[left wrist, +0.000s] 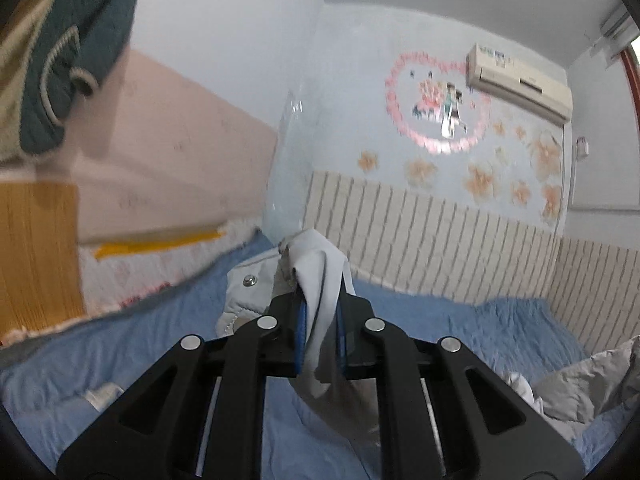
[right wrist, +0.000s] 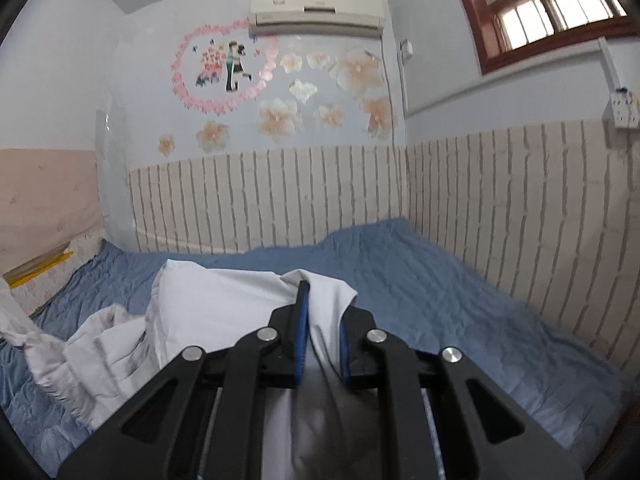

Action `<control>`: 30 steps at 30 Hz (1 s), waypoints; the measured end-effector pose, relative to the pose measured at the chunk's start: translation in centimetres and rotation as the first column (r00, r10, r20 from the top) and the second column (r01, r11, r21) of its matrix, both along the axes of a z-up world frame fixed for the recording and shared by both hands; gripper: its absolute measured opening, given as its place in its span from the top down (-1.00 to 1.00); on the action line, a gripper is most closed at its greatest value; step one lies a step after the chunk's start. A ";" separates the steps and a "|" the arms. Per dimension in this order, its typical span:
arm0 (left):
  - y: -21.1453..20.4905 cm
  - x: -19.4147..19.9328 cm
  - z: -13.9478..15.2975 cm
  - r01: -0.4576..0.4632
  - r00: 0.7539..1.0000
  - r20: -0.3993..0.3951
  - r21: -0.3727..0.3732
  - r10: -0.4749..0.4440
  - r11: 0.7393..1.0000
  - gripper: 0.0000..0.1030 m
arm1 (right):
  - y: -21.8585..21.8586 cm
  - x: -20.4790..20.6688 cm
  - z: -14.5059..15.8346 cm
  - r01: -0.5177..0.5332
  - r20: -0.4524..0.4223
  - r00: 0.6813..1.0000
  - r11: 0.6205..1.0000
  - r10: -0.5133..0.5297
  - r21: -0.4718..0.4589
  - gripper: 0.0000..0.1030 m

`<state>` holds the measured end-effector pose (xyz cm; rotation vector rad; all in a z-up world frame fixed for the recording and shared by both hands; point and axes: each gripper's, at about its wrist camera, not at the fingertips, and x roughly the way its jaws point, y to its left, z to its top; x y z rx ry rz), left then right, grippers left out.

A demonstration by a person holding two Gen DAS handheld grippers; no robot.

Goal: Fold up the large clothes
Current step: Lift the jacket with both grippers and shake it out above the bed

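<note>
You are working over a bed covered by a blue quilted bedspread (right wrist: 420, 280), set in a corner of the room. The walls carry pale brick-pattern panelling (right wrist: 280, 196) below and light blue paint above. A pink heart-shaped wall sticker (right wrist: 224, 68) with a cartoon couple and peach flower decals (right wrist: 280, 116) sit beneath a wall air conditioner (right wrist: 316, 12). A red-framed window (right wrist: 552, 8) is at upper right. The labels on the air conditioner are too blurred to read.

The garment (right wrist: 224, 312) is light grey-white, creased and bunched, with a metal snap button (left wrist: 250, 280) showing on a stitched edge. It is lifted off the bedspread at both held points, the rest trailing onto the bed.

Your left gripper (left wrist: 320, 316) is clamped on a fold of the garment. Your right gripper (right wrist: 323, 320) is likewise clamped on the fabric.
</note>
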<state>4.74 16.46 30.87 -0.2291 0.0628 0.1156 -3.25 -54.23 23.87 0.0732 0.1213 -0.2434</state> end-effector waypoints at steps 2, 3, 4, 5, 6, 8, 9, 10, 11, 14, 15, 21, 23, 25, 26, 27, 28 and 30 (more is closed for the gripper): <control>1.2 -1.9 1.6 -0.010 0.999 0.034 0.008 0.010 1.000 0.81 | 0.2 -1.0 1.5 -0.005 0.035 0.999 1.000 0.005 -0.009 0.78; 1.6 -2.7 2.4 -0.015 0.998 0.053 0.009 0.015 1.000 0.81 | 0.3 -1.1 2.1 -0.009 0.046 0.999 1.000 0.009 -0.011 0.78; 1.8 -3.3 3.1 -0.020 0.998 0.066 0.010 0.019 1.000 0.81 | 0.4 -1.5 3.2 -0.015 0.064 0.998 1.000 0.016 -0.019 0.78; 2.4 -4.1 4.1 -0.031 0.996 0.088 0.012 0.029 0.999 0.81 | 0.5 -1.8 4.1 -0.018 0.076 0.997 0.999 0.020 -0.029 0.78; 2.7 -4.4 4.8 -0.038 0.994 0.100 0.015 0.037 0.999 0.81 | 0.6 -1.8 4.7 -0.021 0.082 0.996 0.999 0.024 -0.041 0.78; 3.6 -4.9 6.4 -0.057 0.991 0.120 0.022 0.054 0.998 0.81 | 0.9 -1.6 6.5 -0.028 0.099 0.994 0.997 0.035 -0.075 0.78; 4.1 -4.7 7.2 -0.070 0.990 0.127 0.031 0.065 0.997 0.81 | 0.9 -1.3 6.9 -0.030 0.101 0.994 0.996 0.039 -0.086 0.78; 4.0 -4.0 7.7 -0.079 0.989 0.126 0.043 0.074 0.996 0.81 | 1.0 -0.8 7.6 -0.034 0.102 0.994 0.994 0.044 -0.102 0.78; 4.3 -3.7 8.1 -0.086 0.989 0.123 0.052 0.079 0.995 0.81 | 1.0 -0.1 8.1 -0.037 0.099 0.994 0.992 0.049 -0.117 0.78; 4.6 -0.1 8.4 -0.106 0.991 0.097 0.088 0.097 0.991 0.82 | 0.8 2.9 8.7 -0.039 0.077 0.996 0.988 0.051 -0.151 0.78; 4.5 1.5 8.4 -0.110 0.991 0.083 0.101 0.102 0.989 0.82 | 0.6 3.8 8.8 -0.040 0.070 0.996 0.987 0.051 -0.153 0.78; 3.3 14.4 6.0 -0.085 0.995 -0.041 0.190 0.095 0.978 0.83 | -3.2 14.6 7.4 0.021 -0.019 1.000 0.991 -0.024 -0.132 0.78; 3.6 19.1 4.4 -0.073 0.990 -0.100 0.212 0.096 0.975 0.83 | -5.0 18.8 6.2 0.059 -0.066 0.995 0.990 -0.068 -0.132 0.78; 3.7 24.1 2.4 -0.073 0.979 -0.166 0.252 0.117 0.965 0.83 | -7.4 23.9 4.2 0.109 -0.139 0.982 0.985 -0.127 -0.131 0.78; 3.6 27.0 1.4 -0.072 0.970 -0.205 0.261 0.128 0.963 0.83 | -8.4 25.6 3.4 0.125 -0.171 0.974 0.984 -0.146 -0.127 0.78; 3.8 29.9 0.2 -0.073 0.958 -0.250 0.256 0.139 0.964 0.83 | -9.5 27.6 2.4 0.144 -0.210 0.964 0.983 -0.165 -0.115 0.78; 4.3 32.4 -1.3 -0.068 0.943 -0.300 0.244 0.142 0.967 0.82 | -10.9 30.0 0.8 0.165 -0.263 0.947 0.982 -0.183 -0.092 0.78; 5.1 35.9 -4.3 -0.046 0.917 -0.379 0.200 0.120 0.979 0.76 | -13.0 32.8 -1.9 0.189 -0.329 0.925 0.981 -0.192 -0.041 0.71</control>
